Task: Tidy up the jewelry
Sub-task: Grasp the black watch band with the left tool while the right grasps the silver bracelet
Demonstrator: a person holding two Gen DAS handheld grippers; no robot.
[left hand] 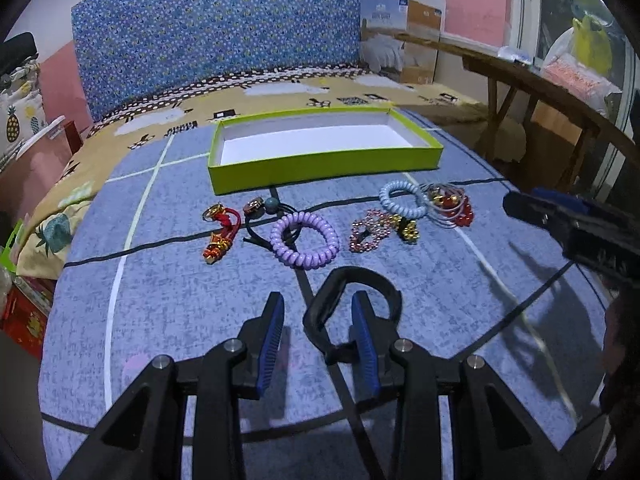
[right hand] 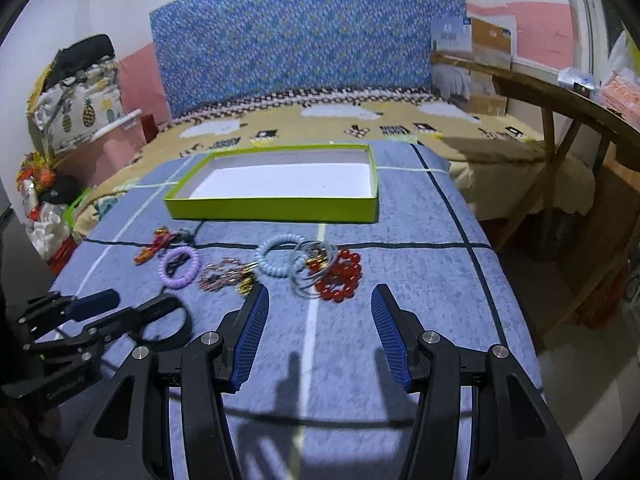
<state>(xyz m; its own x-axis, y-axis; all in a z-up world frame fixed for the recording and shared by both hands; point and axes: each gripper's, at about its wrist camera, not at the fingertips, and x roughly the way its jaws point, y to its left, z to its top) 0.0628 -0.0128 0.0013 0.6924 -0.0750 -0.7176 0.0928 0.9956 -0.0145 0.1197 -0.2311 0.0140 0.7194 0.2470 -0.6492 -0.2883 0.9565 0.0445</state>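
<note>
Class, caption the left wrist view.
Left gripper open around a black band, jewelry row before an empty green box.

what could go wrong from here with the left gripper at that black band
1. One finger of the left gripper sits inside the black band's loop; closing may pinch one side only, so it could slip.
2. The purple coil tie overlaps a black cord, so lifting either may drag the other.
</note>
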